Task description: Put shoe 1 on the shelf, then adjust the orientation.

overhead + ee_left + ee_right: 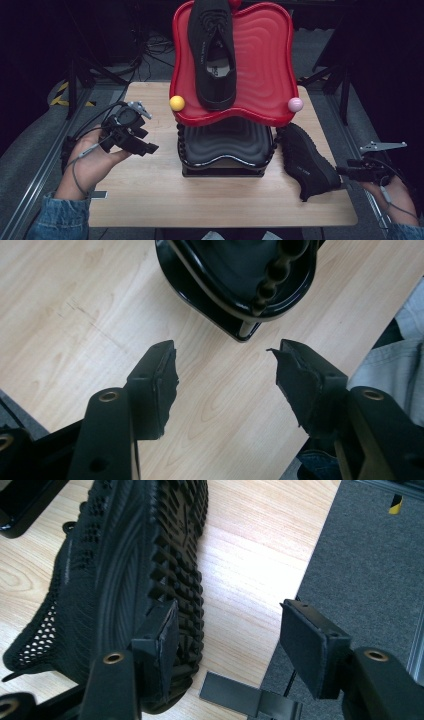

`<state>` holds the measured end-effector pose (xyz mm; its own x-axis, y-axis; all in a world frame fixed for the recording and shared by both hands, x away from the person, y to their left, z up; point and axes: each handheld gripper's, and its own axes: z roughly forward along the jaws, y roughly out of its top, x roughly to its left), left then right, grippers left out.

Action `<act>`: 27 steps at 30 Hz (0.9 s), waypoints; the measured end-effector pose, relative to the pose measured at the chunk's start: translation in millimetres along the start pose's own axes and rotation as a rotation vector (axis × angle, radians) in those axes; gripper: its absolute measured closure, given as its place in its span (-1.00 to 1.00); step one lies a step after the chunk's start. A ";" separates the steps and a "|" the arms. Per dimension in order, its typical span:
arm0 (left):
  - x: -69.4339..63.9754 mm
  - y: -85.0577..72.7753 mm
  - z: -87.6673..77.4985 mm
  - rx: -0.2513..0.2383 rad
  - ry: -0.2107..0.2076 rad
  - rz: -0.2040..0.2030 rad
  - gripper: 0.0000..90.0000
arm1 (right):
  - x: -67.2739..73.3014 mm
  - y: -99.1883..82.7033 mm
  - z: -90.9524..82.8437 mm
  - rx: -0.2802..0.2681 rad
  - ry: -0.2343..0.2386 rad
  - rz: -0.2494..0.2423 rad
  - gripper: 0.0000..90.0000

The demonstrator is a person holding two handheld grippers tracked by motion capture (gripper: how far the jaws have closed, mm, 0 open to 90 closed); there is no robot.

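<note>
The left gripper (145,142), jaws parted and empty, is held low over the pale wooden table (150,200) at nine o'clock from the black ridged lower tray (225,145), presumably free after a placement. The right gripper (345,171), its jaws likewise spread with nothing gripped, is aimed at the heel of the black knit trainer (307,160) lying on its side at three o'clock from that tray, seemingly to be picked up. Its mate, a second black trainer (212,50), is already laid on the red wavy upper tray (265,60).
</note>
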<state>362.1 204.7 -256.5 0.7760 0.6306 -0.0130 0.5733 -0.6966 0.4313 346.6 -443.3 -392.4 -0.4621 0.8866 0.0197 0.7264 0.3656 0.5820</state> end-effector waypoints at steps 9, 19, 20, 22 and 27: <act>6.3 -22.1 41.1 0.023 -0.012 -0.042 -0.08 | 2.2 1.5 -5.1 -0.007 -0.008 -0.006 -0.08; 7.2 -32.9 65.5 -0.009 -0.028 -0.084 -0.09 | 7.2 11.3 -15.8 -0.017 -0.012 -0.020 0.06; 6.6 -33.4 70.2 -0.006 -0.041 -0.086 -0.09 | 8.2 12.8 -17.0 -0.013 -0.008 -0.019 0.11; 5.9 -34.1 76.5 -0.006 -0.045 -0.084 -0.10 | 12.7 19.1 -19.4 -0.021 0.025 -0.033 0.34; 5.4 -34.0 82.6 0.008 -0.037 -0.079 -0.10 | 23.1 33.2 -22.0 -0.012 0.042 -0.071 0.72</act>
<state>368.6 203.5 -345.8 0.7374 0.6707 -0.0806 0.6353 -0.6480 0.4202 348.9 -416.9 -354.7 -0.5330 0.8460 0.0117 0.6849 0.4233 0.5931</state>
